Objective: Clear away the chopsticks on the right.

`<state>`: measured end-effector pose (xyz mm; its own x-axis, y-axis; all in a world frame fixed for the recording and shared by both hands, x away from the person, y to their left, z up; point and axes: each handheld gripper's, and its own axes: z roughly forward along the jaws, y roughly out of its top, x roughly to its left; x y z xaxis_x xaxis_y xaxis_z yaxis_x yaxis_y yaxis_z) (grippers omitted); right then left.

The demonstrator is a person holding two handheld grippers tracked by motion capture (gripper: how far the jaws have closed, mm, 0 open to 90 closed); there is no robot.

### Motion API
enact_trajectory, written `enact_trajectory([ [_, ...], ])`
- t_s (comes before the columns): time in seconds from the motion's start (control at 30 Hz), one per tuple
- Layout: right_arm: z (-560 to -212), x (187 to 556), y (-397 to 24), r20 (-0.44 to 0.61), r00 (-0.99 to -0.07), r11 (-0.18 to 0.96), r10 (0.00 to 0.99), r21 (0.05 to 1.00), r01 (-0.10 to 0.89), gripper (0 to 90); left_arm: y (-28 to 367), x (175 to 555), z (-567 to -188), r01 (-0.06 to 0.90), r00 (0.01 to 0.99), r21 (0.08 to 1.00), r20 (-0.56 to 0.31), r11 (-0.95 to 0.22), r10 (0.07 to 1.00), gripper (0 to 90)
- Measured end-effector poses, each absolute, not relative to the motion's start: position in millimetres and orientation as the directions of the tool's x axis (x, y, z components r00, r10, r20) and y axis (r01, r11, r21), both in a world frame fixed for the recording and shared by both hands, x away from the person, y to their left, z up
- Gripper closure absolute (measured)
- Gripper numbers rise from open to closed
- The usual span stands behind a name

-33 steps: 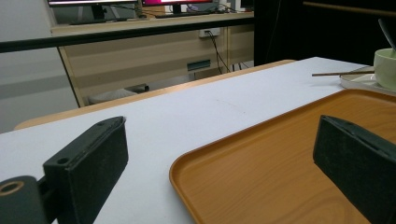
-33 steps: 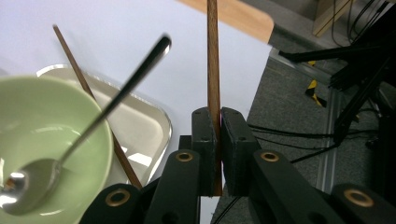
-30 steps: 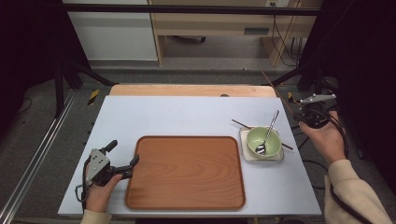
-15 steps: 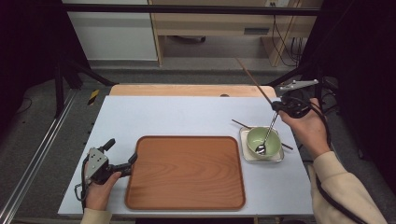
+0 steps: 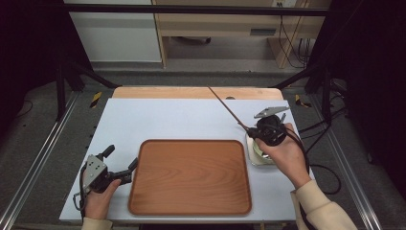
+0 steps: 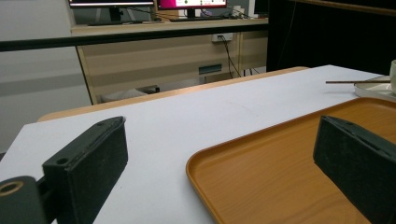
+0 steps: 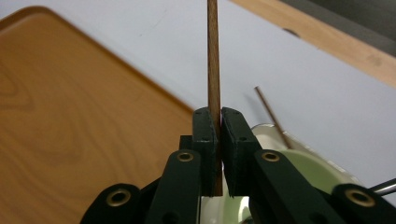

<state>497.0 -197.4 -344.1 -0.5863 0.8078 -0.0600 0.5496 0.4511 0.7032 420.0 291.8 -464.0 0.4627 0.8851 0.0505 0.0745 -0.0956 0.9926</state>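
thin brown wooden chopstick point(image 5: 229, 107) | long axis slanting up-left over white table | clamped in right gripper point(image 5: 249, 128) | left gripper point(image 5: 129, 168) wide open, empty

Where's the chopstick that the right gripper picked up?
In the high view the chopstick is clamped in the right gripper above the green bowl, right of the wooden tray, slanting up-left over the table.

Wooden tray point(image 5: 191, 177), green bowl point(image 7: 322, 172), white table point(image 5: 163, 120)
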Motion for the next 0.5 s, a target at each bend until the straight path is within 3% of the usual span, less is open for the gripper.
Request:
enact_trajectory([
  [0.5,-382,457,-177,0.013,-0.621,0.459,0.784,0.661,0.594,84.7,300,414,-464,0.073,0.44,0.993,0.052,-0.093,0.897,2.7],
])
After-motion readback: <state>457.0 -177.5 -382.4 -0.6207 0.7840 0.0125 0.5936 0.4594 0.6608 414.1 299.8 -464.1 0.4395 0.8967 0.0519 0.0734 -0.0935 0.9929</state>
